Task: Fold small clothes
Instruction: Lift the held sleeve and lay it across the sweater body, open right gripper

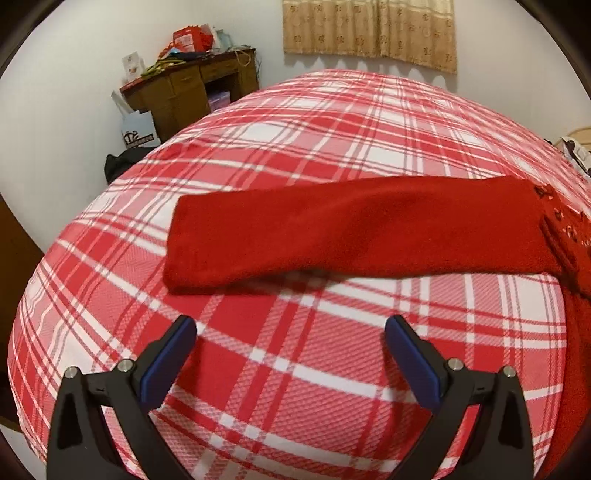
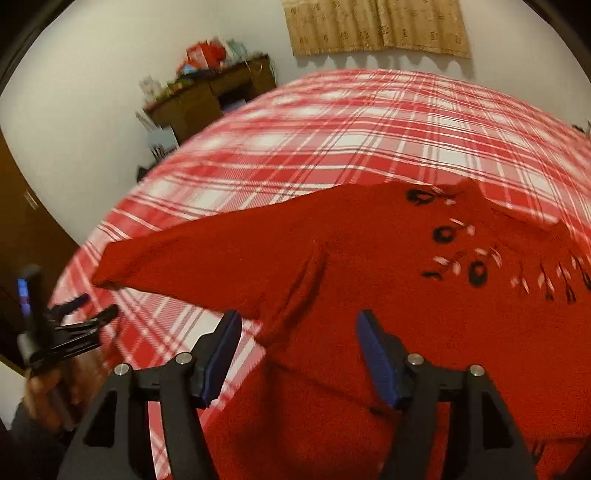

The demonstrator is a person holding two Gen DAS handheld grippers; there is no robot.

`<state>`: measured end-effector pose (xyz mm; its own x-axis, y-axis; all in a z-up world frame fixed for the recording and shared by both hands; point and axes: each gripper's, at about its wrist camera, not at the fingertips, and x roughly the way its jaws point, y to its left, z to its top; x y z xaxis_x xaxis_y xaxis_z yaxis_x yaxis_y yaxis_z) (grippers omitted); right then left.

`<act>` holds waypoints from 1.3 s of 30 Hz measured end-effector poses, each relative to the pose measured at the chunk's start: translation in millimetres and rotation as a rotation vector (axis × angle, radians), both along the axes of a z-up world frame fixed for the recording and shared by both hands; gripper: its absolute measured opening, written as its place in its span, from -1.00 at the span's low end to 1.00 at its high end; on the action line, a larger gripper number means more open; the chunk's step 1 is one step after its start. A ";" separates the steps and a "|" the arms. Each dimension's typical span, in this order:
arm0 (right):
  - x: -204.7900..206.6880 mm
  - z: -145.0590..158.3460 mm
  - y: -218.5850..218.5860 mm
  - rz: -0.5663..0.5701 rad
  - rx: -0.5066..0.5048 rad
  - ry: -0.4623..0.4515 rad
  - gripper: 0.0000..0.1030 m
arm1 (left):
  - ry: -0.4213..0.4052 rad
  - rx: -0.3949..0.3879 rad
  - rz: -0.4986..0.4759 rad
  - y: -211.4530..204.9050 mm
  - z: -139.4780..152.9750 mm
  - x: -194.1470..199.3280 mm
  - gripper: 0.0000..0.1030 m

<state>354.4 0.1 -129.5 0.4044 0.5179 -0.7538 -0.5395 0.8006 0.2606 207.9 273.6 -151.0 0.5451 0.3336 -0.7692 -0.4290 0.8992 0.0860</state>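
Observation:
A small red knitted sweater (image 2: 369, 266) with a black-and-white pattern near the collar lies spread flat on the plaid bedspread (image 2: 332, 122). Its long sleeve (image 1: 332, 232) stretches out to the left across the bed. My right gripper (image 2: 299, 325) hovers over the sweater's body near the armpit, jaws apart, no cloth between the blue pads. My left gripper (image 1: 291, 328) is open above bare bedspread (image 1: 295, 369), just short of the sleeve's near edge. In the right wrist view the left gripper (image 2: 96, 306) appears at the far left, held in a hand.
A wooden desk (image 1: 192, 92) piled with boxes and bags stands against the far wall left of the bed. A beige curtain (image 1: 369, 29) hangs above the bed's far side. A dark wooden door (image 2: 33, 221) is at the left.

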 end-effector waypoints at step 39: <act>-91.8 -40.2 -31.4 0.011 -0.184 -0.089 0.29 | -0.030 -0.111 0.229 93.4 -7.5 37.4 0.68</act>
<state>262.5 -31.3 -169.7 0.4684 0.3793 -0.7980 -0.5628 0.8243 0.0614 245.3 367.0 -158.4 0.4882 0.3651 -0.7927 -0.6233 0.7816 -0.0238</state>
